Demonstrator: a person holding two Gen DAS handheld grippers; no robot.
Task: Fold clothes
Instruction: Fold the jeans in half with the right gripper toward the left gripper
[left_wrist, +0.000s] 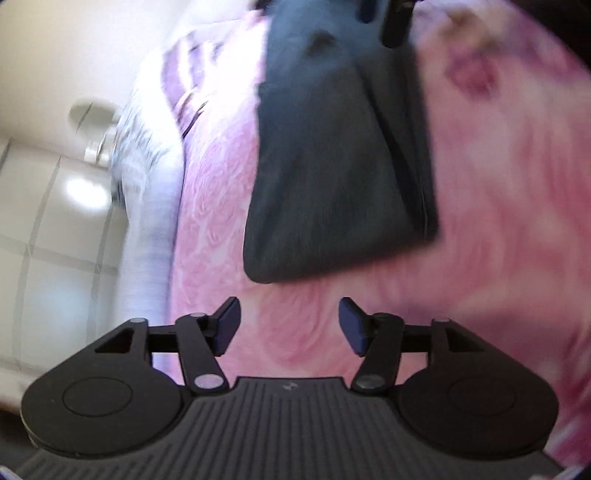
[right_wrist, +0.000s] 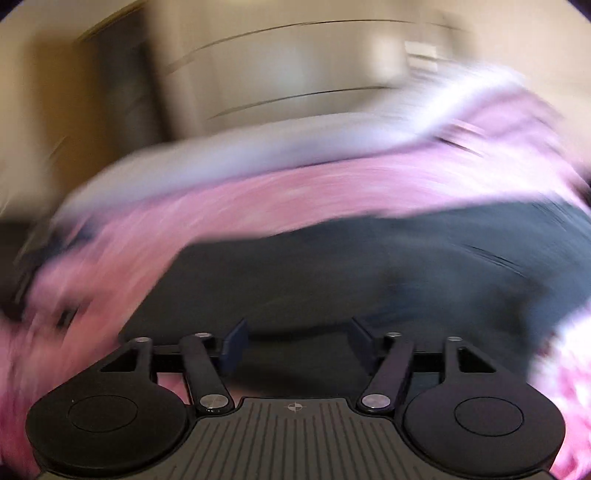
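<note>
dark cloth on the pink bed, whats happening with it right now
A person is folding clothes on a bed with a gripper in each hand. The dark garment lies folded flat on the pink bedspread. The left gripper is open with only bedspread between its fingers, just short of the garment's near edge. The right gripper is also open, right over the dark cloth, gripping nothing; that view is heavily blurred. Neither gripper holds the garment at this moment.
</note>
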